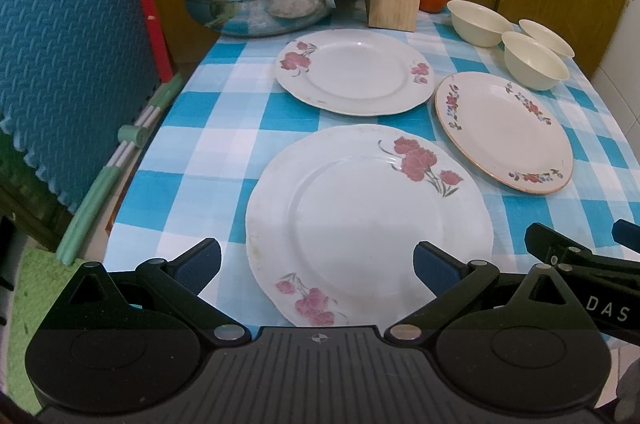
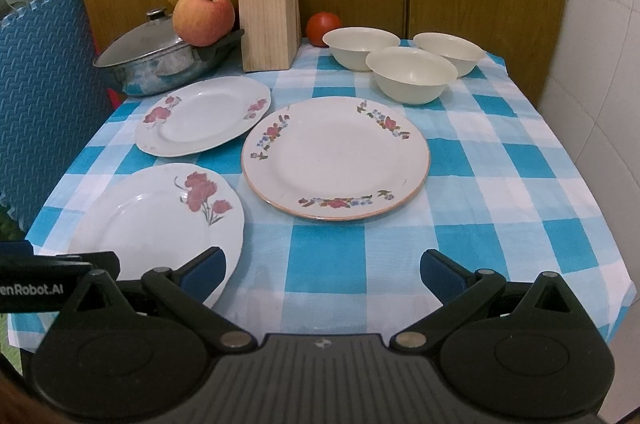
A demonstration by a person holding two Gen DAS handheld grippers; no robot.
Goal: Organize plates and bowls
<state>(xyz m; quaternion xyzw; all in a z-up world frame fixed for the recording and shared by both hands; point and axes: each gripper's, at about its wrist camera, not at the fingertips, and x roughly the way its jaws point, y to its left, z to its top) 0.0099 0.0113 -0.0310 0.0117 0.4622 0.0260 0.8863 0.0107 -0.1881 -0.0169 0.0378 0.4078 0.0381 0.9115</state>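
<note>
So the table had a blue checked cloth on it, with three plates lying flat and apart from each other. The near plate, with red flowers, sat right in front of the left gripper, whose jaws were spread wide with nothing between them. The far plate was back by the pot, and the gold-rimmed plate lay toward the middle, ahead of the right gripper, which was also wide apart and empty. Three cream bowls huddled at the back, just beside each other, near the knife block and a tomato.

Nothing looked stacked yet. My guess is these plates are ceramic: stiff, a bit heavy, glazed and slick, and they'd chip if knocked together. Lying flat, the only real place to pinch one is the raised rim at the near edge, one finger under and one on top. The bowls look lighter, and a pinch on the lip should do.
</note>
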